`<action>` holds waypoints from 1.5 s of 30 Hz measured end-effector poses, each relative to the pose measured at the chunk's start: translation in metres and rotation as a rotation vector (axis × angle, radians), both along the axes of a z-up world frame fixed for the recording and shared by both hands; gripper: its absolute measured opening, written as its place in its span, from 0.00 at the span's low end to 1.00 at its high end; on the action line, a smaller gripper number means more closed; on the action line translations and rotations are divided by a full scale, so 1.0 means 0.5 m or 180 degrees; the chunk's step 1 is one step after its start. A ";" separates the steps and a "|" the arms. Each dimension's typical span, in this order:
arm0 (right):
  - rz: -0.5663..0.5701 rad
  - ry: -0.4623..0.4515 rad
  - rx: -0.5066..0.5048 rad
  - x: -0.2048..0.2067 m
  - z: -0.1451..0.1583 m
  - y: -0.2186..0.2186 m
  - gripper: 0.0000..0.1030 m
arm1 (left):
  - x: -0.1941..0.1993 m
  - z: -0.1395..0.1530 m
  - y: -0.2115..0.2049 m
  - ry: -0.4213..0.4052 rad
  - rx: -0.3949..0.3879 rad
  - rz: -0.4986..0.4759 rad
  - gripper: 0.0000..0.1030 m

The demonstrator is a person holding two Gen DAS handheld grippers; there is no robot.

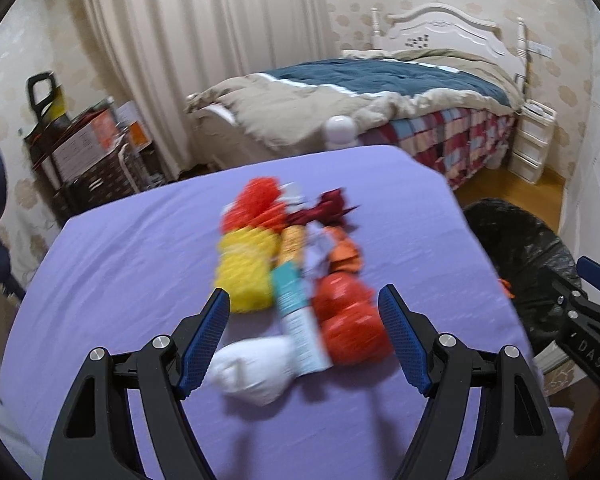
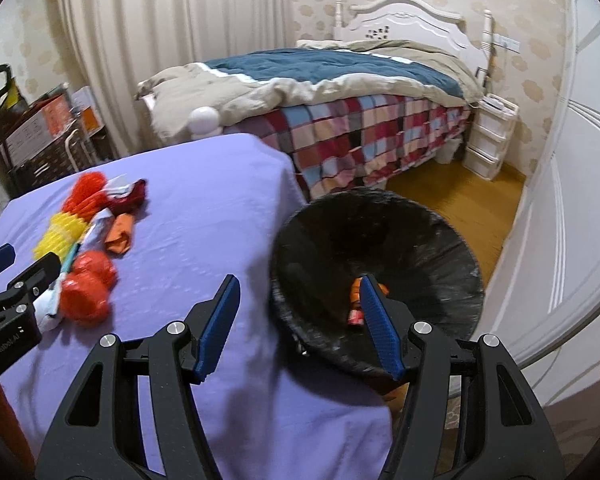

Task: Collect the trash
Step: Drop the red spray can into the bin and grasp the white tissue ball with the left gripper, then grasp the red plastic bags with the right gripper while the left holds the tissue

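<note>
Trash pile (image 1: 296, 276) mid-bench on purple bench (image 1: 140, 264), left gripper (image 1: 304, 300) jaws wide, empty, above its near end, right gripper (image 2: 296, 292) jaws wide, empty, black-lined bin (image 2: 420, 248) at 1 o'clock holding orange scraps (image 2: 354, 292).

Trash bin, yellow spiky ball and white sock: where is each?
Trash bin (image 2: 400, 240), right wrist view, black liner's inside wall.
Yellow spiky ball (image 1: 246, 270), left wrist view, its middle.
White sock (image 1: 252, 372), left wrist view, its middle.
</note>
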State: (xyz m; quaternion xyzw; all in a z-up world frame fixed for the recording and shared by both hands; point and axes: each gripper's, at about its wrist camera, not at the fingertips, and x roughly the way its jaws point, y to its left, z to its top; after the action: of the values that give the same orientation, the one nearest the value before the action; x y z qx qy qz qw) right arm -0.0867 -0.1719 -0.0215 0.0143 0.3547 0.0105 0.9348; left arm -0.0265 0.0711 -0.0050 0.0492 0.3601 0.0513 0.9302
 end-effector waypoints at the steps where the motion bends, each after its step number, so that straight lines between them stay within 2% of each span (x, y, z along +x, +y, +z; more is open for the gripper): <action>1: 0.0034 -0.0002 -0.0002 -0.003 0.001 0.010 0.59 | -0.010 -0.002 0.012 -0.0001 -0.0002 0.0037 0.72; 7: 0.0189 -0.0027 -0.0048 -0.015 0.005 0.056 0.59 | -0.039 -0.035 0.088 0.0125 -0.0034 0.0298 0.72; 10: 0.0230 -0.0011 -0.0060 -0.016 0.001 0.071 0.59 | -0.040 -0.050 0.108 0.0197 -0.0133 0.0340 0.72; 14: 0.0256 0.0026 -0.0076 -0.014 -0.006 0.084 0.59 | -0.038 -0.061 0.107 0.0198 -0.0171 0.0267 0.72; 22: 0.0311 0.0043 -0.0110 -0.012 -0.009 0.105 0.59 | -0.021 -0.072 0.109 0.0234 -0.0468 0.0047 0.72; 25: 0.0335 0.0066 -0.0114 -0.008 -0.015 0.111 0.60 | -0.018 -0.080 0.103 0.0264 -0.0494 -0.0004 0.72; 27: 0.0346 0.0086 -0.0113 -0.006 -0.019 0.115 0.60 | -0.015 -0.086 0.099 0.0283 -0.0478 -0.0023 0.68; 31: 0.0367 0.0101 -0.0122 -0.003 -0.023 0.121 0.60 | -0.009 -0.096 0.103 0.0359 -0.0556 -0.0056 0.52; 33: 0.0380 0.0101 -0.0117 -0.001 -0.023 0.123 0.60 | -0.009 -0.097 0.107 0.0364 -0.0603 -0.0069 0.50; 39: 0.0453 0.0084 -0.0109 0.002 -0.019 0.136 0.60 | -0.028 -0.090 0.113 0.0294 -0.0520 -0.0070 0.48; 45: 0.0637 0.0029 -0.0101 0.002 -0.005 0.173 0.60 | -0.043 -0.081 0.153 0.0204 -0.0356 0.0108 0.48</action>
State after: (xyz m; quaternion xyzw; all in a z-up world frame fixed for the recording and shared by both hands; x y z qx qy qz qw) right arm -0.0858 -0.0853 -0.0241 -0.0360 0.3587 0.0981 0.9276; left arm -0.0478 0.1477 -0.0454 -0.0073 0.3928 0.0453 0.9185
